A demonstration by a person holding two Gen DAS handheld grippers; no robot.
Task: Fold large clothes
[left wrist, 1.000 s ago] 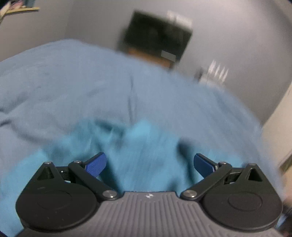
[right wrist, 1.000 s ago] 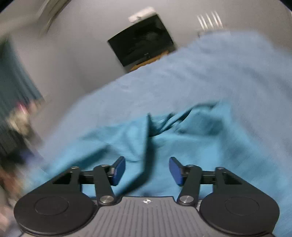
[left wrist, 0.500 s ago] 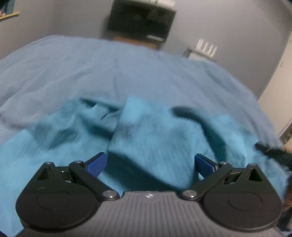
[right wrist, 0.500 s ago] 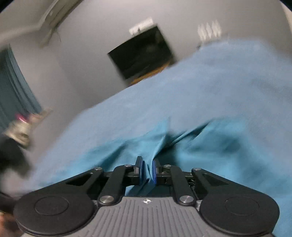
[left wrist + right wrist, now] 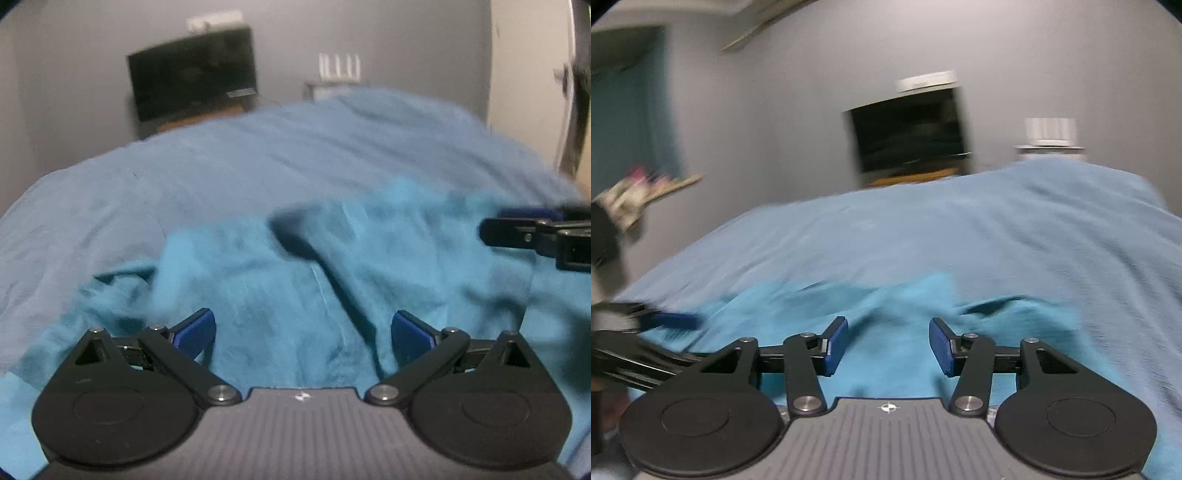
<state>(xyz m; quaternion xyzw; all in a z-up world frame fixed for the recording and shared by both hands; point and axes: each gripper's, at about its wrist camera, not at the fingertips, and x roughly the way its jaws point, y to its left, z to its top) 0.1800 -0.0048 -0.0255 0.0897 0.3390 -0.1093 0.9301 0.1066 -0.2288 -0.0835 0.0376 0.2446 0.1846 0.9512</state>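
A teal garment [image 5: 288, 280] lies rumpled on a blue bedspread [image 5: 221, 173]. My left gripper [image 5: 303, 330] hovers over the garment's near part with its jaws wide open and nothing between them. My right gripper [image 5: 888, 345] is open above the garment [image 5: 886, 354], empty; it also shows at the right edge of the left wrist view [image 5: 535, 236]. The left gripper shows at the left edge of the right wrist view [image 5: 661, 319]. The garment's outline is blurred by motion.
The bedspread [image 5: 960, 236] covers a bed that fills both views. A dark screen [image 5: 192, 88] stands by the grey wall beyond the bed, with a white router [image 5: 340, 66] to its right. A shelf with cluttered items [image 5: 639, 188] is on the left wall.
My right gripper was open, shut on a fold of the garment half a second ago, and is open again now. The left gripper stayed open while swinging over the garment.
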